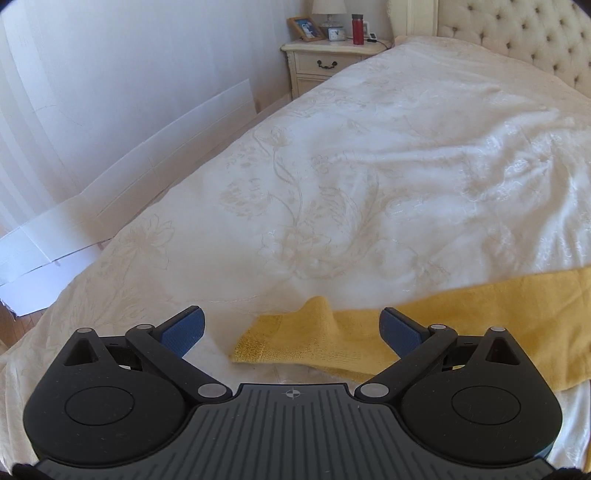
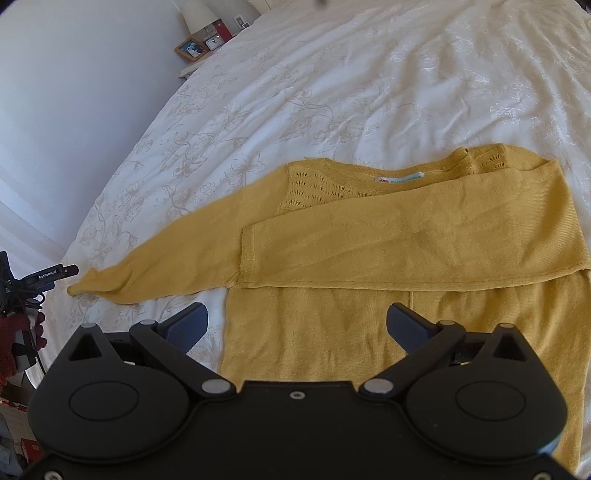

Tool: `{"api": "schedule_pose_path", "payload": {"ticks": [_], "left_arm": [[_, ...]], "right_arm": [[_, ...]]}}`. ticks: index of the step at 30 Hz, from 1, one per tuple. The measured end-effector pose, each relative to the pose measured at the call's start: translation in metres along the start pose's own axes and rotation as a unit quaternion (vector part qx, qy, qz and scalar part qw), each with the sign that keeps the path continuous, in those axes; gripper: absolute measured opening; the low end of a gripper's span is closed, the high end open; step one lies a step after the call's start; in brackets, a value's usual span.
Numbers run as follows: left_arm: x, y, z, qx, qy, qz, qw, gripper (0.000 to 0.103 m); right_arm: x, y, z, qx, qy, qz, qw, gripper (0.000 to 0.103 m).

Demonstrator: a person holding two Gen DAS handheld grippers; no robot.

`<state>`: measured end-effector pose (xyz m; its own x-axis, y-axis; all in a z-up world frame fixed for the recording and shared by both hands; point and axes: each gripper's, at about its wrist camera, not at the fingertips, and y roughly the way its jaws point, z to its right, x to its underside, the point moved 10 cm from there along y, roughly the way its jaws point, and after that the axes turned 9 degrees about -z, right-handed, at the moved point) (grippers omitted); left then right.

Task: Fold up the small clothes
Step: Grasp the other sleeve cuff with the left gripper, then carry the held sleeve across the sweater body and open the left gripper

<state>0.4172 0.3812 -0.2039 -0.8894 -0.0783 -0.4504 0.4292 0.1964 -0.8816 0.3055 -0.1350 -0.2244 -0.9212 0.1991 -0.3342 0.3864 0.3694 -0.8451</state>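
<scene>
A yellow knit sweater [image 2: 424, 236] lies flat on the white bedspread [image 2: 332, 92]. Its right sleeve is folded across the chest; its left sleeve [image 2: 166, 251] stretches out to the left. My right gripper [image 2: 295, 325] is open and empty, hovering over the sweater's lower body. My left gripper [image 1: 291, 328] is open and empty, just above the cuff [image 1: 295, 339] of the outstretched sleeve, which has a small raised peak. The left gripper's body also shows at the left edge of the right wrist view [image 2: 40, 280], next to the cuff tip.
The bedspread [image 1: 369, 166] runs to a tufted headboard [image 1: 517, 40]. A nightstand [image 1: 325, 62] holds a lamp, a photo frame, a clock and a red bottle [image 1: 357, 29]. White panels [image 1: 147, 155] lean along the wall left of the bed.
</scene>
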Motion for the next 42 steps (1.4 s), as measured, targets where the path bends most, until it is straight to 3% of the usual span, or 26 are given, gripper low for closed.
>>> {"api": "schedule_pose_path", "payload": {"ticks": [2,3,4,5,6,7,8,9,10,15,21,29,35,37,40,42], "left_arm": [[0.005,0.015,-0.002,-0.003,0.01,-0.025,0.9996,0.101],[0.009,0.023,-0.003,-0.003,0.011,-0.038,0.9992,0.093],[0.012,0.029,-0.003,0.0,0.009,-0.049,0.9988,0.083],[0.015,0.037,-0.004,0.005,0.001,-0.062,0.9981,0.057],[0.016,0.04,-0.006,0.004,-0.009,-0.066,0.9978,0.043],[0.016,0.04,-0.008,0.002,-0.017,-0.062,0.9979,0.042],[0.016,0.038,-0.008,0.009,-0.022,-0.054,0.9982,0.033],[0.015,0.036,-0.005,0.029,-0.024,-0.049,0.9981,0.018],[0.015,0.034,-0.001,0.048,-0.029,-0.047,0.9973,0.016],[0.004,0.0,0.02,0.106,-0.05,-0.029,0.9927,0.015],[-0.022,-0.074,0.081,0.199,-0.052,0.014,0.9784,0.015],[-0.054,-0.158,0.231,0.323,-0.005,0.065,0.9443,0.014],[-0.05,-0.175,0.369,0.385,0.056,0.069,0.9185,0.014],[-0.039,-0.172,0.405,0.384,0.081,0.066,0.9176,0.015],[-0.019,-0.164,0.437,0.358,0.121,0.065,0.9236,0.016],[-0.004,-0.156,0.44,0.336,0.135,0.061,0.9301,0.027]], "right_arm": [[0.0,0.004,-0.006,-0.001,-0.002,-0.003,1.0,0.103],[0.0,0.006,-0.008,-0.002,-0.003,-0.005,1.0,0.103],[0.0,0.008,-0.011,-0.003,-0.004,-0.007,1.0,0.103],[0.001,0.009,-0.013,-0.003,-0.005,-0.009,1.0,0.103],[0.002,0.01,-0.014,-0.003,-0.008,-0.012,1.0,0.103],[0.003,0.012,-0.016,-0.003,-0.011,-0.014,1.0,0.103],[0.004,0.013,-0.017,-0.004,-0.014,-0.018,1.0,0.103],[0.005,0.014,-0.019,-0.004,-0.017,-0.021,1.0,0.103],[0.006,0.015,-0.019,-0.005,-0.019,-0.023,1.0,0.103],[0.011,0.016,-0.018,-0.016,-0.022,-0.03,0.999,0.103],[0.017,0.016,-0.009,-0.035,-0.023,-0.036,0.998,0.103],[0.024,0.0,0.023,-0.058,-0.009,-0.027,0.998,0.103],[0.028,-0.022,0.063,-0.057,0.02,-0.01,0.998,0.103],[0.027,-0.03,0.075,-0.054,0.026,-0.003,0.998,0.103],[0.022,-0.039,0.083,-0.058,0.022,0.011,0.998,0.103],[0.017,-0.043,0.086,-0.065,0.023,0.021,0.997,0.103]]}}
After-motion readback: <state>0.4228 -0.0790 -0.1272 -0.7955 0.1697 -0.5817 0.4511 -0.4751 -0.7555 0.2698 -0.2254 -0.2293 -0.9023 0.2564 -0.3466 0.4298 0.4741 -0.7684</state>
